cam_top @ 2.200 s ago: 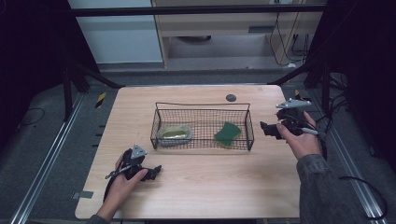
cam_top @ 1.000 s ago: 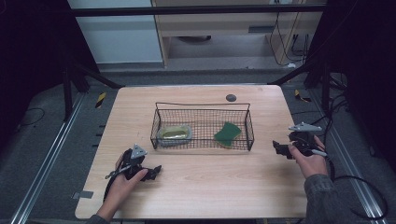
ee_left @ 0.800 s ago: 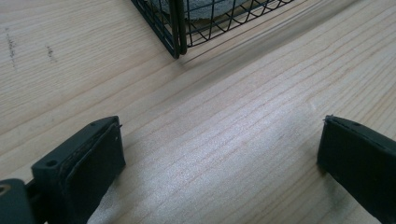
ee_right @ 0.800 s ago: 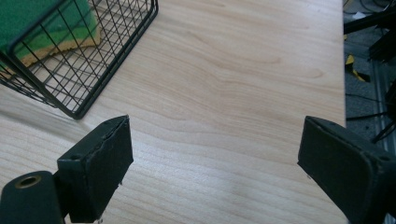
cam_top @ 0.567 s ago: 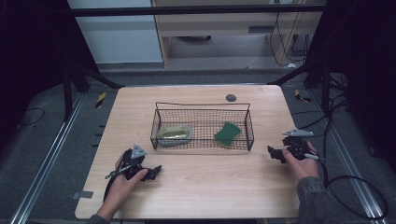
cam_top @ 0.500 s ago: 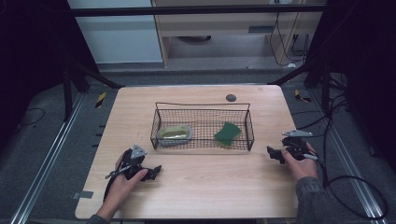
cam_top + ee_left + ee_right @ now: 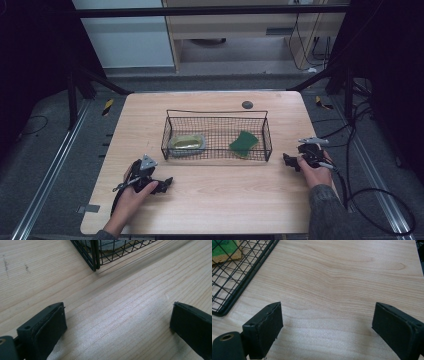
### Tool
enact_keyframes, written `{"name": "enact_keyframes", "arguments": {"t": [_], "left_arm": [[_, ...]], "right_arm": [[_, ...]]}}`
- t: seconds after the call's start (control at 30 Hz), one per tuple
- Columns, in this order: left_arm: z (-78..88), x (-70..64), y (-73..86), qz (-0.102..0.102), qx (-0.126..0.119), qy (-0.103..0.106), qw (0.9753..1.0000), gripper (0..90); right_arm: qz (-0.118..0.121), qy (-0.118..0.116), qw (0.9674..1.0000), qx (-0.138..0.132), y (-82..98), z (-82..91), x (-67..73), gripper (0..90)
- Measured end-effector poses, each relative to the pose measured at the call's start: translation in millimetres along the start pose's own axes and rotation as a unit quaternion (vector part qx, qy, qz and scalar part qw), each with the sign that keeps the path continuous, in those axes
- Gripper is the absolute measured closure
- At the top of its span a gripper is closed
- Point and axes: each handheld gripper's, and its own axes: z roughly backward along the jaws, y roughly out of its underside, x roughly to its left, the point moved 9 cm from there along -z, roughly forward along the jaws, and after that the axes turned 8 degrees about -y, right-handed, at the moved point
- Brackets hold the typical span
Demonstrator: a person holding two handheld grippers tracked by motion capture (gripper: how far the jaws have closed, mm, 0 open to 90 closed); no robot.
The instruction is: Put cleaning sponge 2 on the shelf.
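Resting on the table (image 7: pixel 210 200) with jaws spread wide and empty, the left gripper (image 7: pixel 161 184) sits near-left and the right gripper (image 7: pixel 290 161) just right of the wire basket (image 7: pixel 217 113). Inside the basket lie a green sponge (image 7: pixel 243 143) at its right end and a clear lidded container (image 7: pixel 187 143) at its left. Judged from this layout, both items are already placed and little or no handling appears left.

Left gripper (image 7: pixel 165 183) low, jaws wide (nothing between), right gripper (image 7: pixel 289 161) seemingly likewise
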Motion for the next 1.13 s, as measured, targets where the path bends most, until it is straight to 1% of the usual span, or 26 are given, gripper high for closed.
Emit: {"name": "enact_keyframes", "arguments": {"t": [0.2, 0.47, 0.6, 0.73, 0.8, 0.87, 0.9, 0.93, 1.03, 1.13], "left_arm": [[0.0, 0.0, 0.0, 0.000, 0.000, 0.000, 1.0000, 0.0], [0.0, 0.0, 0.0, 0.000, 0.000, 0.000, 1.0000, 0.0], [0.0, 0.0, 0.0, 0.000, 0.000, 0.000, 1.0000, 0.0], [-0.3, 0.4, -0.2, 0.002, 0.000, 0.000, 1.0000, 0.0], [-0.6, 1.2, -0.4, 0.003, 0.001, -0.001, 1.0000, 0.0], [-1.2, 2.0, -0.7, 0.005, 0.001, -0.002, 1.0000, 0.0], [-1.3, 2.8, -0.9, 0.003, 0.001, -0.003, 1.0000, 0.0], [-1.6, 3.3, -1.1, 0.004, 0.001, -0.004, 1.0000, 0.0], [-2.2, 3.9, -1.4, 0.007, 0.001, -0.005, 1.0000, 0.0], [-2.2, 4.2, -1.4, 0.007, 0.002, -0.005, 1.0000, 0.0]], "right_arm": [[-0.003, 0.004, 1.0000, -0.003, -1.0, -3.5, -2.4, 9.6], [-0.009, 0.002, 1.0000, 0.003, 1.3, -8.1, -0.1, 8.7], [-0.011, 0.001, 0.9999, -0.002, 1.2, -9.4, 1.6, 8.3], [-0.015, -0.004, 0.9998, -0.013, 2.3, -10.4, 4.3, 6.3], [-0.008, -0.008, 0.9999, -0.010, 3.6, -10.1, 6.0, 4.5], [-0.001, -0.016, 0.9998, -0.008, 5.8, -8.6, 10.5, 4.3], [0.010, -0.022, 0.9997, -0.008, 7.0, -7.7, 12.8, 4.3], [0.010, -0.025, 0.9996, -0.007, 7.8, -7.1, 15.1, 4.2], [0.022, -0.038, 0.9990, -0.003, 10.1, -6.2, 20.3, 2.6], [0.025, -0.042, 0.9988, -0.003, 10.8, -5.7, 22.2, 2.3]]}}
